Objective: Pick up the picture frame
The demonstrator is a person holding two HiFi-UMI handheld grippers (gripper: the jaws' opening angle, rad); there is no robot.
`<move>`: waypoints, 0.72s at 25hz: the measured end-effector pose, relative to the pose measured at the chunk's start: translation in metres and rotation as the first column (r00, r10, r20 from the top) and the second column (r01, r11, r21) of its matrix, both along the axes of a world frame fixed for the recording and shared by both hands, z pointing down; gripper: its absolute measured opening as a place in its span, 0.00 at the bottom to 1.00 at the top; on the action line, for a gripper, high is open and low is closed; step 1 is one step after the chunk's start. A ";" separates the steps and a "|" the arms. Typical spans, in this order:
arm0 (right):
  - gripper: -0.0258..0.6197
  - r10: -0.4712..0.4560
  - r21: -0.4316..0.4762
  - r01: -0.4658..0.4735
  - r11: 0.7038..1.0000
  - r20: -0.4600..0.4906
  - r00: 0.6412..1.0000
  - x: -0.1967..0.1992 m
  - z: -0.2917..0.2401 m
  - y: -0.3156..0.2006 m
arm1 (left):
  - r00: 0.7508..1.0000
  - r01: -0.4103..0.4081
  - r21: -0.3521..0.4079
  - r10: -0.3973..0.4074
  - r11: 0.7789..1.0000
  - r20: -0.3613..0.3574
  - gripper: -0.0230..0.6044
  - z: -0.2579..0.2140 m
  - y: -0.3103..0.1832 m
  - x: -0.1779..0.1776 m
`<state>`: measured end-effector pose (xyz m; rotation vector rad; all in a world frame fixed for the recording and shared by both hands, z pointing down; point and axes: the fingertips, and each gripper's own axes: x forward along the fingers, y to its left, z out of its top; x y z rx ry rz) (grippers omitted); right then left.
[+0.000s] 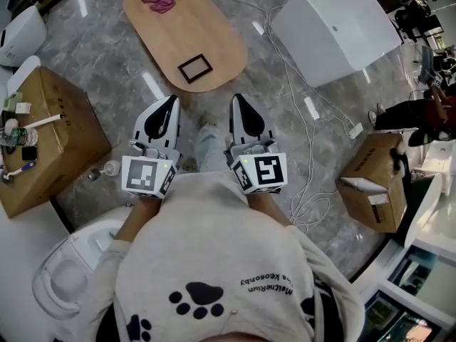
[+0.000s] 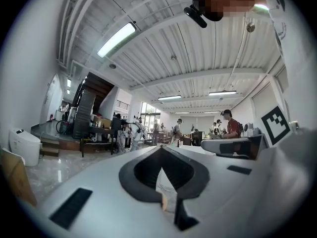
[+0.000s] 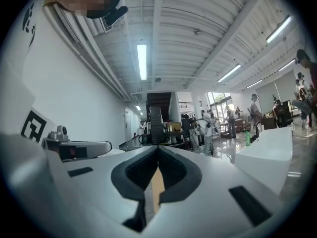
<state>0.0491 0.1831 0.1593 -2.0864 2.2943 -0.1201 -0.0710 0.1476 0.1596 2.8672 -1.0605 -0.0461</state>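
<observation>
The left gripper (image 1: 169, 105) and right gripper (image 1: 237, 104) are held side by side and point forward. Each has its jaws pressed together with nothing between them; both gripper views show the dark pads meeting at the tip.

To the left of the left gripper stands a closed cardboard box (image 1: 53, 130). Small bottles and other bits (image 1: 16, 137) lie on its top rather than inside it. To the right of the right gripper sits a smaller cardboard carton (image 1: 374, 184) with a white label on its side. The label's print is too small to read, and the carton's contents cannot be seen.

The picture frame (image 1: 194, 68), dark-edged, lies flat ahead of the grippers, between their lines and nearer the left one. It is on the near end of an oval wooden table (image 1: 206, 27), apart from both grippers. A pink cloth (image 1: 159, 2) lies at the table's far end.

The person's grey sweatshirt (image 1: 214, 262) carries a paw print and a line of writing that cannot be read with any certainty.
</observation>
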 end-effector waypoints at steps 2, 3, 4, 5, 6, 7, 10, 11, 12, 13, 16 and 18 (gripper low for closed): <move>0.05 -0.015 -0.001 0.015 1.000 0.002 1.000 0.005 0.001 -0.016 | 1.000 0.012 0.000 -0.012 1.000 0.000 0.05 0.000 -0.013 0.005; 0.05 -0.023 -0.003 0.023 1.000 0.002 1.000 0.008 0.001 -0.025 | 1.000 0.017 -0.001 -0.017 1.000 0.000 0.05 0.000 -0.021 0.008; 0.05 -0.033 -0.006 0.033 0.999 0.001 0.999 0.011 0.002 -0.035 | 1.000 0.023 -0.002 -0.023 1.000 -0.001 0.05 0.000 -0.028 0.011; 0.05 -0.043 -0.009 0.043 0.999 0.001 0.999 0.015 0.002 -0.044 | 1.000 0.030 -0.004 -0.030 1.000 -0.002 0.05 0.000 -0.036 0.015; 0.05 -0.052 -0.012 0.052 0.999 0.000 0.999 0.018 0.003 -0.055 | 0.999 0.037 -0.006 -0.037 0.999 -0.003 0.05 0.000 -0.044 0.019; 0.05 -0.063 -0.016 0.063 0.998 -0.001 0.998 0.022 0.003 -0.065 | 0.999 0.044 -0.008 -0.045 0.999 -0.004 0.05 0.001 -0.053 0.024; 0.05 -0.108 -0.020 0.108 0.994 -0.006 0.994 0.035 0.002 -0.099 | 0.997 0.072 -0.010 -0.072 0.997 -0.007 0.05 -0.001 -0.080 0.039; 0.05 -0.126 -0.020 0.126 0.992 -0.009 0.992 0.039 0.001 -0.110 | 0.997 0.082 -0.008 -0.083 0.997 -0.007 0.05 -0.002 -0.089 0.044; 0.05 -0.143 -0.018 0.143 0.990 -0.012 0.990 0.043 -0.001 -0.120 | 0.996 0.093 -0.004 -0.093 0.996 -0.007 0.05 -0.004 -0.097 0.050; 0.05 -0.160 -0.016 0.159 0.987 -0.013 0.987 0.047 -0.002 -0.129 | 0.994 0.105 -0.001 -0.105 0.994 -0.007 0.05 -0.005 -0.104 0.055; 0.05 -0.203 -0.019 0.202 0.979 -0.013 0.979 0.056 -0.004 -0.158 | 0.989 0.146 0.001 -0.146 0.989 -0.005 0.05 -0.008 -0.127 0.064; 0.05 -0.230 -0.025 0.230 0.973 -0.016 0.973 0.062 -0.003 -0.175 | 0.985 0.172 -0.005 -0.172 0.985 0.000 0.05 -0.007 -0.142 0.068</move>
